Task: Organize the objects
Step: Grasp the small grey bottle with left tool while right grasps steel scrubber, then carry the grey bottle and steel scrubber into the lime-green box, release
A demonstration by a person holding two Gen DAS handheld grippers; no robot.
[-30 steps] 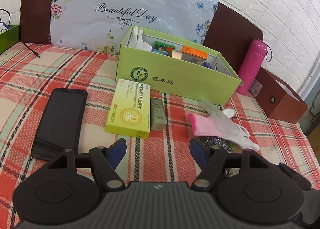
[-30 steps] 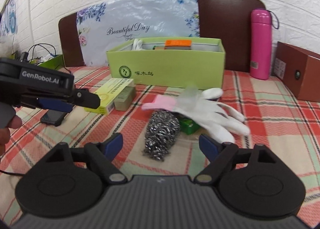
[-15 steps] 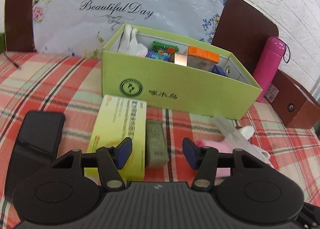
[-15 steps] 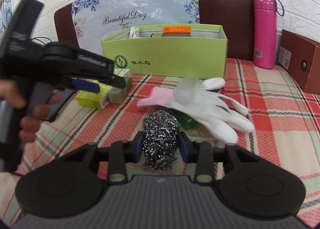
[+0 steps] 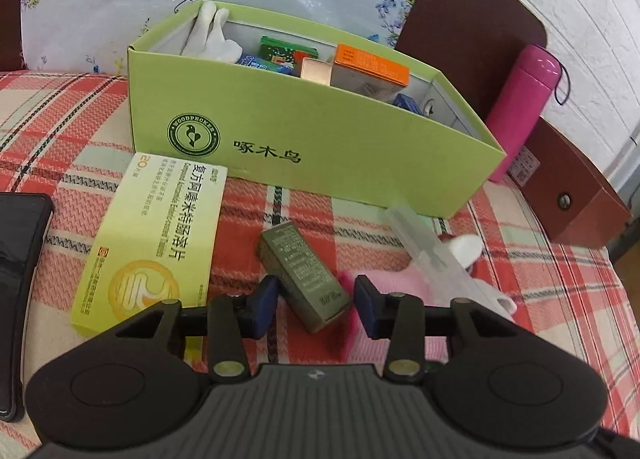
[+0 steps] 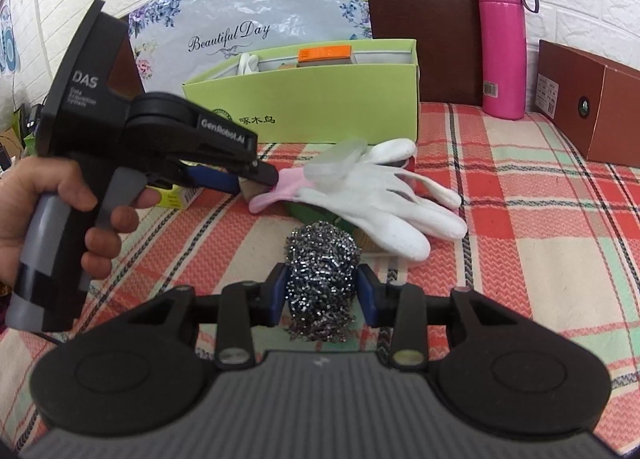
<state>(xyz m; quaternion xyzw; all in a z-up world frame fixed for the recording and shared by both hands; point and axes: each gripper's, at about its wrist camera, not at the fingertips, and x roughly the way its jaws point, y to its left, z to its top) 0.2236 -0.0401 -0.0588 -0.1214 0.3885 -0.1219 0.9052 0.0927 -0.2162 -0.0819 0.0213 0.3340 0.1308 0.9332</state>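
Count, both views – 2 grippers: left gripper, right gripper. 1 green box w/ approx 5 small packs inside, plus 1 white glove in box. On the bed: 1 yellow medicine box, 1 small olive box, 1 steel wool ball, 1 white glove, 1 clear plastic piece, 1 phone. 1 pink bottle, 1 brown box – 1 hand in view
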